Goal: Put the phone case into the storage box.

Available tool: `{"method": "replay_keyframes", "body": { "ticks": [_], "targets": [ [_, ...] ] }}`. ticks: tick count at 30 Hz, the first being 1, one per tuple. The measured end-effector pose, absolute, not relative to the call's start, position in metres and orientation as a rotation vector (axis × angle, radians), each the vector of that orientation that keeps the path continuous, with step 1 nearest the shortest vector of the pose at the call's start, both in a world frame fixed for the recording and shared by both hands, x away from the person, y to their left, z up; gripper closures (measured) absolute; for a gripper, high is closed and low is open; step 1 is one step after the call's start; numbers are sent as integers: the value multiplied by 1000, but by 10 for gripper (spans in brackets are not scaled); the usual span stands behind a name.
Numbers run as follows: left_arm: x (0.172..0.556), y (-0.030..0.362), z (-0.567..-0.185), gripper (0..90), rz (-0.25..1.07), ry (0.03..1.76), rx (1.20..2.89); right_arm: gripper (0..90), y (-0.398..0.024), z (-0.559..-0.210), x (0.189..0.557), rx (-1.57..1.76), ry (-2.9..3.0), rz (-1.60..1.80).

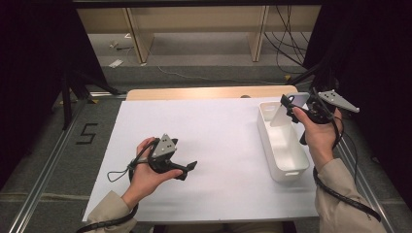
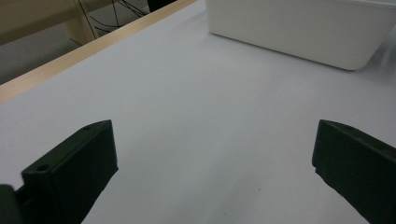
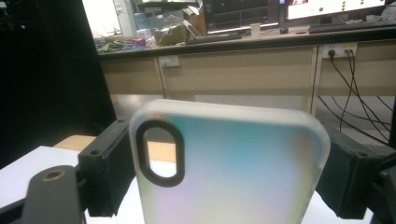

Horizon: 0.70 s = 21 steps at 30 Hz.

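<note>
The phone case (image 3: 229,172) sits clamped between the jaws of my right gripper (image 1: 296,109), which press on its two long sides; it is frosted and see-through, with a dark-rimmed oval camera opening near one top corner. In the high view I see the phone case (image 1: 284,114) held up in the air over the far end of the white bin (image 1: 286,167), tilted, its lower end inside the bin's outline, though I cannot tell whether it touches the bin.

Nearest to me, toward the front left of the white sheet (image 1: 218,145), my left hand (image 1: 145,177) rests with the left gripper (image 1: 192,166) pointing to the right across the sheet. In the left gripper view its jaws stand wide apart with bare sheet between them, and the bin (image 2: 303,28) lies beyond them.

The bin runs along the right edge of the sheet, long side front to back. My right hand (image 1: 318,133) is raised beside the bin's far right corner. Past the sheet's far edge I see a strip of the wooden table (image 1: 209,92), then the floor with loose cables (image 1: 286,48).
</note>
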State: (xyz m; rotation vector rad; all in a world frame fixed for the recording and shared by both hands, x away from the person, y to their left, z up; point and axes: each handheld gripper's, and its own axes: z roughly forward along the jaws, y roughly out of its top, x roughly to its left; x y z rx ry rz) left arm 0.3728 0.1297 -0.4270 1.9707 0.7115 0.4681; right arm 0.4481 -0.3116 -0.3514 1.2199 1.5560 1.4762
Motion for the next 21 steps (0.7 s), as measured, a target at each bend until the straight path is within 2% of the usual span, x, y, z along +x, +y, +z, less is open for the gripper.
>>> {"method": "replay_keyframes", "body": {
  "ticks": [21],
  "targets": [
    [367, 148, -428, 0, 480, 743, 1972, 184, -312, -354, 450, 1223, 1564, 1461]
  ]
}}
